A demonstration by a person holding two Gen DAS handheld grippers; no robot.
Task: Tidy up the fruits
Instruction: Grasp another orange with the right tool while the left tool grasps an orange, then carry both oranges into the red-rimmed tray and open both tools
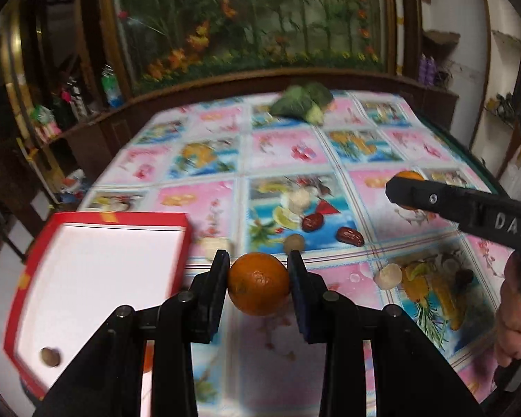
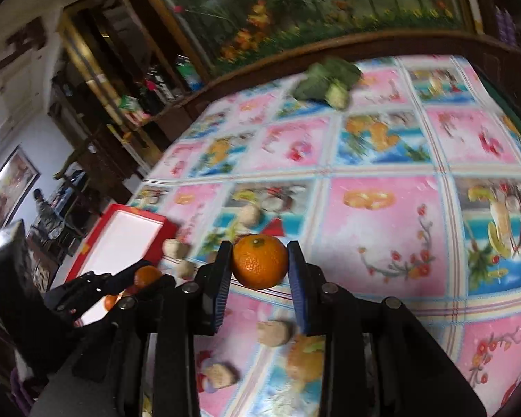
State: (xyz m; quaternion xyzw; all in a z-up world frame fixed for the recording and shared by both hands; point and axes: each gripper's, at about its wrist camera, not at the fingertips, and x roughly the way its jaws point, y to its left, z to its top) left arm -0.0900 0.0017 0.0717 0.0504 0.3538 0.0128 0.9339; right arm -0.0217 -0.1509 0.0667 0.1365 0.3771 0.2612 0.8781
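A: Left gripper (image 1: 258,283)?
B: Clamped on an orange (image 1: 258,284), just right of the red box (image 1: 97,278).
A: Right gripper (image 2: 260,266)?
B: Clamped on another orange (image 2: 259,261), farther right of that box.

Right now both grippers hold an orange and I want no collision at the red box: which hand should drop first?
Probably left. The left gripper holds its orange right beside the red box; the right gripper sits farther off, behind it.

Dim indoor light, motion blur throughout, blown-out glare inside the red box (image 1: 97,274), fisheye-bent dark edges.
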